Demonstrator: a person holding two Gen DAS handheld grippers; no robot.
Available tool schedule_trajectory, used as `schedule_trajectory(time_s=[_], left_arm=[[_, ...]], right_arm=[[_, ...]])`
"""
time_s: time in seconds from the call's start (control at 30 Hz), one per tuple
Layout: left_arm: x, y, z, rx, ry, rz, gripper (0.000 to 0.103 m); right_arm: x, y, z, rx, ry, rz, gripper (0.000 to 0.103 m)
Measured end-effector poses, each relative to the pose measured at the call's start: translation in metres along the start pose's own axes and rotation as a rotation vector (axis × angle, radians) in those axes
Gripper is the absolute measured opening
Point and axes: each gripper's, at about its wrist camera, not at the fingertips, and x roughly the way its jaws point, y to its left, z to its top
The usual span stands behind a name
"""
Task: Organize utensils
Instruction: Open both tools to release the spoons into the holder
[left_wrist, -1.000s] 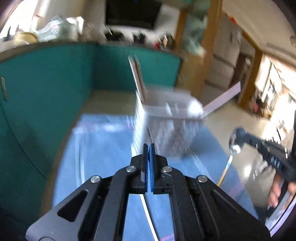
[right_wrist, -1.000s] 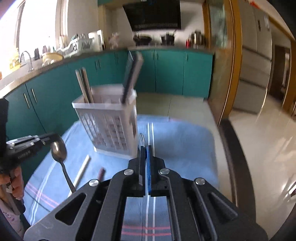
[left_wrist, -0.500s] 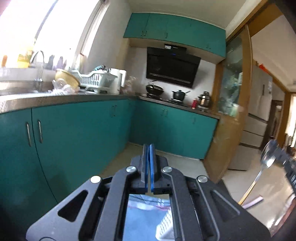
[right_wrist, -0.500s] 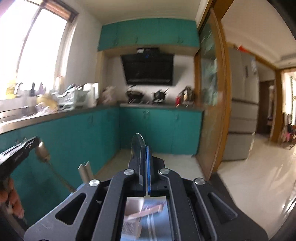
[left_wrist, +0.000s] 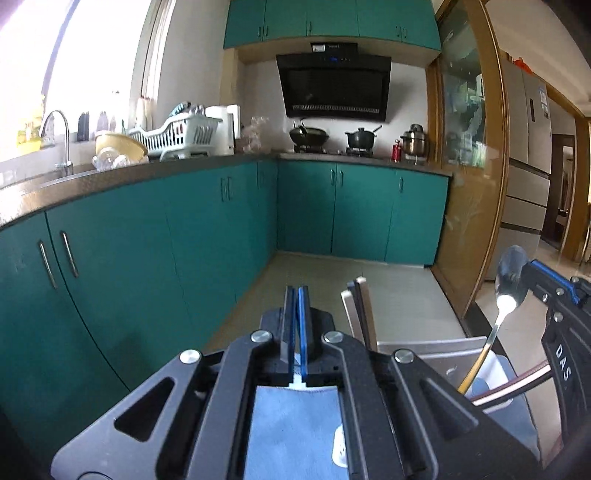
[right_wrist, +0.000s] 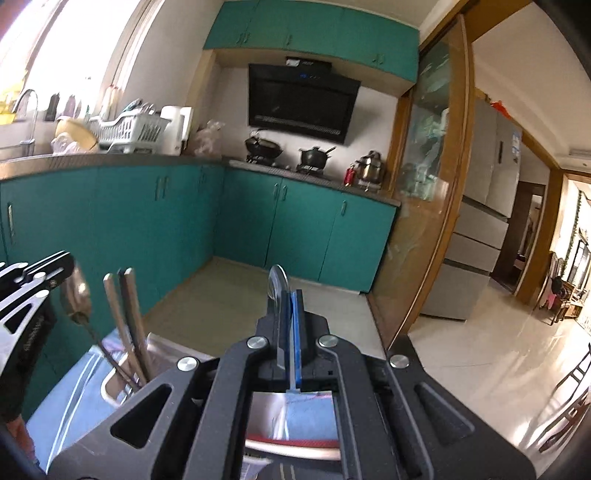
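My left gripper (left_wrist: 294, 295) is shut on a spoon, seen from the right wrist view as a bowl (right_wrist: 75, 295) with its handle slanting down into the white utensil basket (right_wrist: 162, 343). My right gripper (right_wrist: 288, 295) is shut on a second spoon, bowl (right_wrist: 277, 282) standing up between the fingers; in the left wrist view that spoon (left_wrist: 511, 284) hangs with its gold handle (left_wrist: 476, 365) reaching into the basket (left_wrist: 424, 349). Chopsticks (right_wrist: 127, 321) stand in the basket; they also show in the left wrist view (left_wrist: 360, 314).
A blue cloth (left_wrist: 291, 432) covers the table below both grippers. Teal cabinets (left_wrist: 147, 258) and a counter with a dish rack (left_wrist: 177, 134) run along the left and back. A wood-framed glass door (right_wrist: 424, 184) stands to the right.
Both grippers have tilted up from the table a second ago and now steadied level. Both spoon handles have come to the basket; in the last half second the basket and chopsticks have come into view.
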Motion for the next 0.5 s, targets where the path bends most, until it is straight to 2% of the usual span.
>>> schedule_trajectory(time_s=[0.07, 0.1, 0.13, 0.17, 0.3, 0.37, 0.43, 0.5], left_arm=[[-0.003, 0.004, 0.000, -0.020, 0.009, -0.018, 0.004], [-0.005, 0.007, 0.000, -0.030, 0.011, -0.032, 0.007], [-0.006, 0.009, 0.000, -0.039, 0.013, -0.041, 0.017], [-0.011, 0.012, 0.000, -0.048, 0.011, -0.050, 0.025], [-0.028, 0.023, -0.006, -0.055, 0.002, -0.084, 0.035], [-0.042, 0.030, -0.015, -0.055, 0.000, -0.094, 0.044], [-0.051, 0.036, -0.030, -0.049, 0.027, -0.112, 0.046], [-0.057, 0.040, -0.050, -0.036, 0.092, -0.146, 0.046]], right_arm=[[-0.011, 0.000, 0.000, -0.002, -0.016, 0.008, 0.012], [-0.015, -0.001, 0.001, 0.000, -0.025, 0.015, 0.020], [-0.023, -0.004, 0.002, 0.009, -0.038, 0.026, 0.027], [-0.031, -0.006, 0.001, 0.016, -0.046, 0.034, 0.028], [-0.066, -0.021, -0.005, 0.068, -0.064, 0.081, 0.029], [-0.086, -0.031, -0.014, 0.096, -0.060, 0.109, 0.030], [-0.107, -0.039, -0.034, 0.130, -0.034, 0.150, 0.032], [-0.116, -0.040, -0.054, 0.147, 0.011, 0.199, 0.032]])
